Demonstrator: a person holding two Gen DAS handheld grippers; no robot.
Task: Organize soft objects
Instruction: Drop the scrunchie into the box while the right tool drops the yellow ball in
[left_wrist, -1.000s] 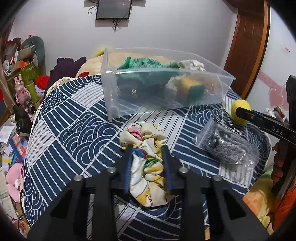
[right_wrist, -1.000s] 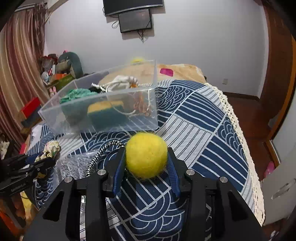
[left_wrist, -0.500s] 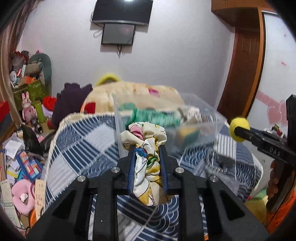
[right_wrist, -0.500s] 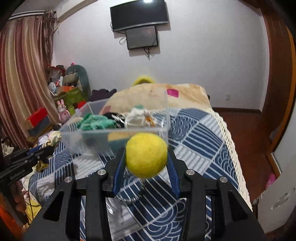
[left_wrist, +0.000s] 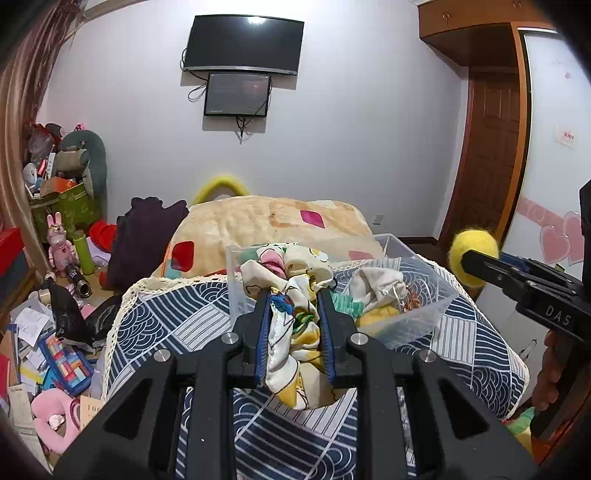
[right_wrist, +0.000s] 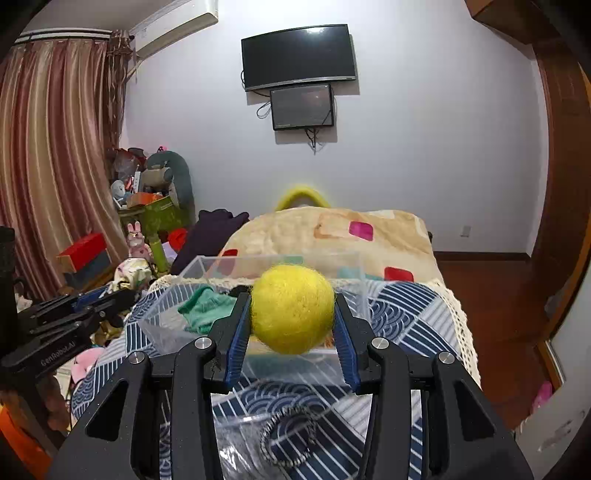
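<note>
My left gripper (left_wrist: 294, 295) is shut on a cream patterned fabric scrunchie (left_wrist: 291, 325) and holds it in the air in front of the clear plastic bin (left_wrist: 421, 291). My right gripper (right_wrist: 292, 295) is shut on a yellow felt ball (right_wrist: 292, 308), also lifted, in front of the same bin (right_wrist: 177, 325). The ball shows at the right of the left wrist view (left_wrist: 472, 258). The bin holds green cloth (right_wrist: 203, 308), a white pouch (left_wrist: 376, 284) and a yellow sponge (left_wrist: 376, 317).
The bin stands on a navy wave-patterned cover (left_wrist: 177, 317) with a lace edge. A clear bag with a cord (right_wrist: 288, 435) lies below my right gripper. A beige blanket (left_wrist: 266, 218) lies behind the bin. Floor clutter (left_wrist: 48, 332) fills the left side.
Both grippers have risen off the cover with their objects and now sit higher, level with the bin's rim. The scrunchie left the cover.
</note>
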